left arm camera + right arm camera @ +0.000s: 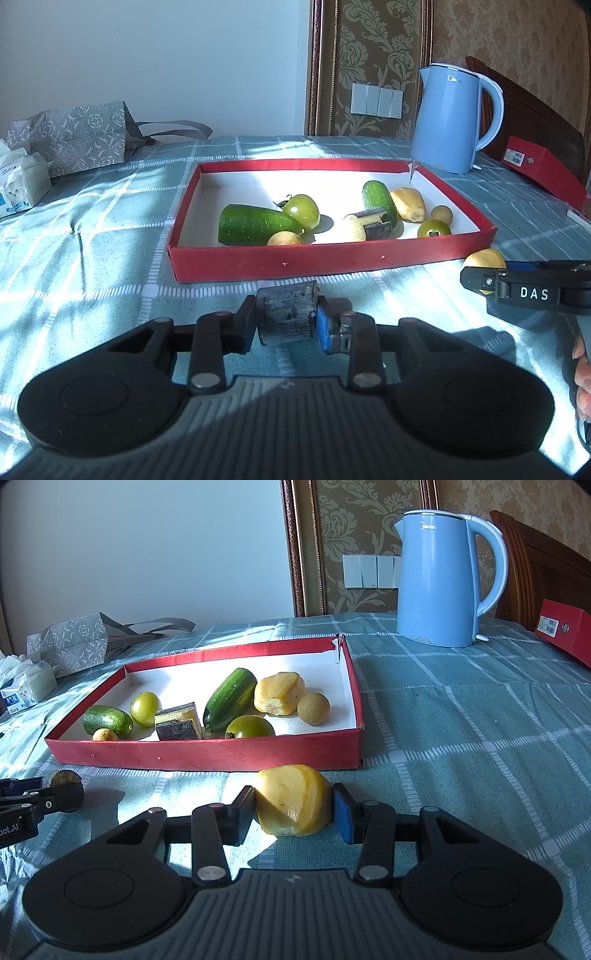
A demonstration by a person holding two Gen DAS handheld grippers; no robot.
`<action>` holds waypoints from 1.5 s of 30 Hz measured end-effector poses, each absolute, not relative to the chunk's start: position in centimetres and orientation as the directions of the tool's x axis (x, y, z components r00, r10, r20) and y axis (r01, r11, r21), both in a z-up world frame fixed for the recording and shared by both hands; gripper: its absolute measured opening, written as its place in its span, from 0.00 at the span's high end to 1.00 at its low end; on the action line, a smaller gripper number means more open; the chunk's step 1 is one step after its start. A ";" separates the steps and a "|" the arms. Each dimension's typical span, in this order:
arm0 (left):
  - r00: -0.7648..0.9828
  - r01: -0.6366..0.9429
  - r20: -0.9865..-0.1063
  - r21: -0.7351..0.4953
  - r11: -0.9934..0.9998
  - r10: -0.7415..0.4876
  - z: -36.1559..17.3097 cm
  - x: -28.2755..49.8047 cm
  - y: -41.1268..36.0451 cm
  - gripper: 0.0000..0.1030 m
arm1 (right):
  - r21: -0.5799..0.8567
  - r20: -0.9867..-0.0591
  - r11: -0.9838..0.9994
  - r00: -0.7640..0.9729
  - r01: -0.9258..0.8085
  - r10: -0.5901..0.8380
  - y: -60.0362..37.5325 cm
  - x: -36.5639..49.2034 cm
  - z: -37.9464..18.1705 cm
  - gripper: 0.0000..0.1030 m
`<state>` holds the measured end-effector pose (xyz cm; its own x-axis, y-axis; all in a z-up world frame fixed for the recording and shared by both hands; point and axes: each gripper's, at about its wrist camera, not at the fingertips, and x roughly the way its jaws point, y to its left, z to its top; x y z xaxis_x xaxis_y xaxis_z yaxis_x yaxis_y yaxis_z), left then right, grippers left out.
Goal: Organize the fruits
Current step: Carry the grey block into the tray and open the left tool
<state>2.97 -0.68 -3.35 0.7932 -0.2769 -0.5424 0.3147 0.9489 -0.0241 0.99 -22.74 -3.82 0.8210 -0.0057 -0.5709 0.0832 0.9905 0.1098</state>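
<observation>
My left gripper (286, 322) is shut on a dark, rough-skinned chunk (286, 308), just in front of the red tray (332, 258). In the right wrist view, my right gripper (294, 809) is shut on a yellow peeled chunk (293, 797), also close to the near wall of the tray (207, 751). The tray holds two cucumbers (231, 694), two green tomatoes (146, 709), a dark-skinned chunk with yellow flesh (179, 722), a yellow peeled piece (279, 694) and small round brown fruits (313, 709). The right gripper (517, 286) also shows at the right of the left wrist view.
A blue kettle (439, 579) stands behind the tray's right corner. A red box (565, 631) lies at the far right. A patterned bag (74, 136) and a tissue pack (22, 184) sit at the far left. A person's fingers (583, 369) show at the right edge.
</observation>
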 end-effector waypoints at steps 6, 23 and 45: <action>0.811 0.301 -0.514 -0.044 0.953 -0.280 -2.2 2.9 -0.5 0.71 | 0.126 -0.569 0.989 0.823 0.074 0.011 -22.9 1.0 -3.8 0.58; 0.839 0.266 -0.480 -0.046 0.963 -0.255 1.3 8.9 -1.9 0.71 | 0.136 -0.567 0.988 0.824 0.066 0.023 -22.9 1.0 -3.8 0.57; 0.790 0.151 -0.596 -0.037 0.988 -0.143 -1.9 18.9 -2.9 0.71 | 0.131 -0.568 0.989 0.823 0.066 0.020 -22.9 1.1 -3.8 0.57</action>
